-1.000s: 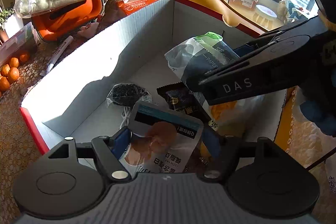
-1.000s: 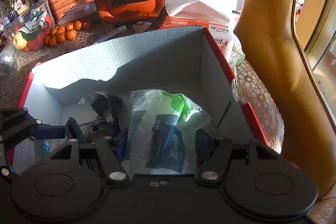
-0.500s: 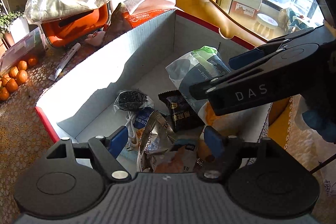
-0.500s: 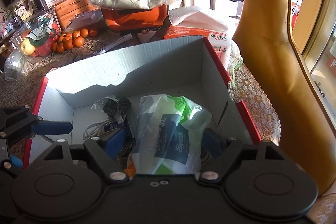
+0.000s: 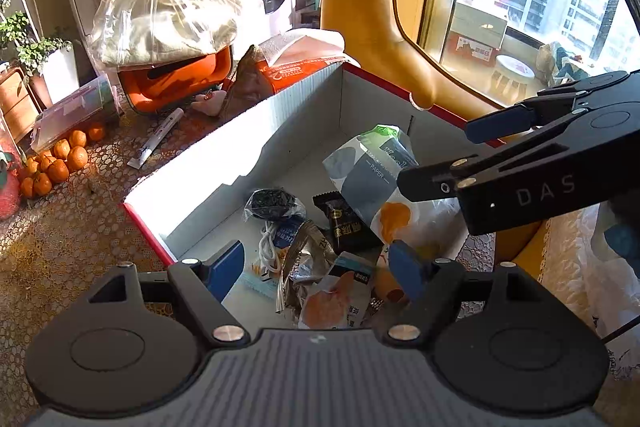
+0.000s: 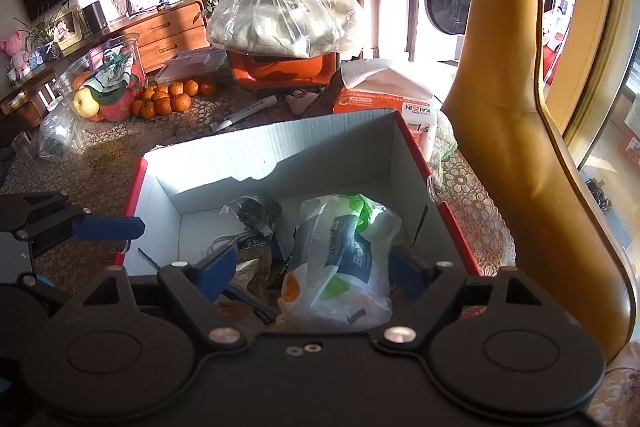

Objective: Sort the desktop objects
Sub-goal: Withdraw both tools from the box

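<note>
left wrist view: the left claw (image 5: pixel 316 263) stands wide open and grips nothing; its jaws have just been opening, with only loose packets showing in the gap, below them. the silvery face-mask sachet with a peach picture (image 5: pixel 336 301) lies under the claw, in the near end of the white corrugated cardboard box with red rim (image 5: pixel 256 123). the risk, i judge: the right claw (image 5: pixel 436 163) crosses close ahead, so a careless swing could knock the two tools together.

right wrist view: the right claw (image 6: pixel 306 267) is spread wide too, jaws just opened, holding nothing. the clear plastic pack of tissues with navy and green print (image 6: pixel 340 267) lies between and beneath its blue fingers (image 6: pixel 218 269). a low pull-back might snag its loose film and drag it out.
</note>
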The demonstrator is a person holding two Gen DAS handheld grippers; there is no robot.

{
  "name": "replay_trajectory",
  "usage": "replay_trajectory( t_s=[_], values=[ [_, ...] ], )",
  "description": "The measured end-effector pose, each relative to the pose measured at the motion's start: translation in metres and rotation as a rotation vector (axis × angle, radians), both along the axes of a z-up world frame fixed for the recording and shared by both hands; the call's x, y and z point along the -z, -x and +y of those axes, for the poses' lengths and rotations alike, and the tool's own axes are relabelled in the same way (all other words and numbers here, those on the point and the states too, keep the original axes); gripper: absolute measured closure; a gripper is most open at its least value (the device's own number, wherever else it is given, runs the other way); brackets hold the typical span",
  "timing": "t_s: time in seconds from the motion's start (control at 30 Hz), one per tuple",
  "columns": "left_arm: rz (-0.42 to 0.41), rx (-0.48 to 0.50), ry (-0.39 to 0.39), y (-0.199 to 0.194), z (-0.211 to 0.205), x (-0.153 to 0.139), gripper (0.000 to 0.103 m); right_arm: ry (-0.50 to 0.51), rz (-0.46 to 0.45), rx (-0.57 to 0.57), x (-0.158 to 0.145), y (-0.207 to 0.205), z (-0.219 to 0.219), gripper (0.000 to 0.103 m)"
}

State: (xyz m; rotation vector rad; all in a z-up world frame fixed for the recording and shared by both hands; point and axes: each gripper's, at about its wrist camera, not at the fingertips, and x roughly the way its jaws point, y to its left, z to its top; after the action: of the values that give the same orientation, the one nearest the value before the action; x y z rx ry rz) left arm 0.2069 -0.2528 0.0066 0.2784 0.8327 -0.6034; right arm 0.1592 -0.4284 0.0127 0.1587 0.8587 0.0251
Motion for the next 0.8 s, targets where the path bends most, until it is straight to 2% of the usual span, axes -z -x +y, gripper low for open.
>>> replay_trajectory(
  t_s=[0.57,0.8],
  values=[
    [-0.036,-0.03,0.051,0.034,0.033,-0.019,0.024,-0.039,-0.084,-0.007,-0.025,0.058,0.015,0.018],
    [-0.04,-0.055,0.062,0.051,0.048,-0.019,0.021,-0.015,-0.119,-0.026,-0.027,0.076,0.027,0.015]
  ],
)
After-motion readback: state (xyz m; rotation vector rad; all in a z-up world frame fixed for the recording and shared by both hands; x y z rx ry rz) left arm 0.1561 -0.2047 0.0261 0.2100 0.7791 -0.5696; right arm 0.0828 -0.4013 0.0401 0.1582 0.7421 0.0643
